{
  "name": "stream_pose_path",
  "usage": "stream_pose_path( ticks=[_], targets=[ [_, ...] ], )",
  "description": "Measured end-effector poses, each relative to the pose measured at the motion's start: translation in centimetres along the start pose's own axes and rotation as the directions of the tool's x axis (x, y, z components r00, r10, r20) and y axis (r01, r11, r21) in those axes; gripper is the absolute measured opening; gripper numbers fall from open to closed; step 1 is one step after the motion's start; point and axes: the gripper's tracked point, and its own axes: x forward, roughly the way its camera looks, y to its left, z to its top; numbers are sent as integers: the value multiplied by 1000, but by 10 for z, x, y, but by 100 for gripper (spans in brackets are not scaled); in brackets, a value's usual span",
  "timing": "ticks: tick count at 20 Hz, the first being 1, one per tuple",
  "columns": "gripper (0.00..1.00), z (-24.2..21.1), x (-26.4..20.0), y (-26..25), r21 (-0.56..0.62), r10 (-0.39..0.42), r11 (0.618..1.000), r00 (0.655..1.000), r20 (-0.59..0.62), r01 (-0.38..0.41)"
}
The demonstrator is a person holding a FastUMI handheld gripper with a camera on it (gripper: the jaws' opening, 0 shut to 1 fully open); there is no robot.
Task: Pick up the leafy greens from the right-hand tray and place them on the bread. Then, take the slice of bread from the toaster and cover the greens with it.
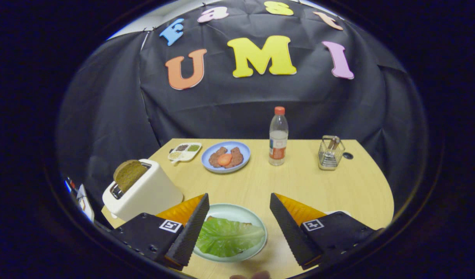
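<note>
Fingers: gripper (239,201) spread wide, nothing between the pads; both fingers hover above the near edge of the tabletop (299,182).
Green plate: pale green plate (237,211) lies between the fingers, its left rim hidden behind the left finger.
Leafy greens: one lettuce leaf (227,236) lies flat on the green plate, covering most of it; a thin brown edge at the leaf's far side looks like bread underneath, but I cannot tell for sure.
White tray: a small white rim (338,212) peeks out just behind the right finger; its contents are hidden.
Toaster: white toaster (144,192) stands to the left, just beyond the left finger, near the tabletop's left edge.
Bread slice: brown slice (128,174) stands upright in the toaster slot, about half of it above the top.
Blue plate: blue plate (225,157) well beyond the fingers, holding two brown patties with a tomato slice (224,159) on top.
Side dish: small white divided dish (185,151) just left of the blue plate, with dark and green fillings.
Bottle: clear bottle (278,135) with an orange cap, upright, right of the blue plate.
Wire holder: metal wire basket (330,153) at the far right, near a dark hole in the tabletop.
</note>
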Motion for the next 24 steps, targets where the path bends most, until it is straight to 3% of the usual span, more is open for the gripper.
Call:
stream_pose_path(
  ticks=[4, 11, 17, 24],
  targets=[
    [97, 41, -44, 21, -52, 4, 999, 996, 93, 1],
    [96, 56, -85, 86, -22, 23, 1000, 997, 78, -21],
    [96, 50, -85, 168, -51, 36, 998, 998, 42, -34],
    [97, 30, -52, 241, -34, 46, 998, 999, -18, -47]
  ],
)
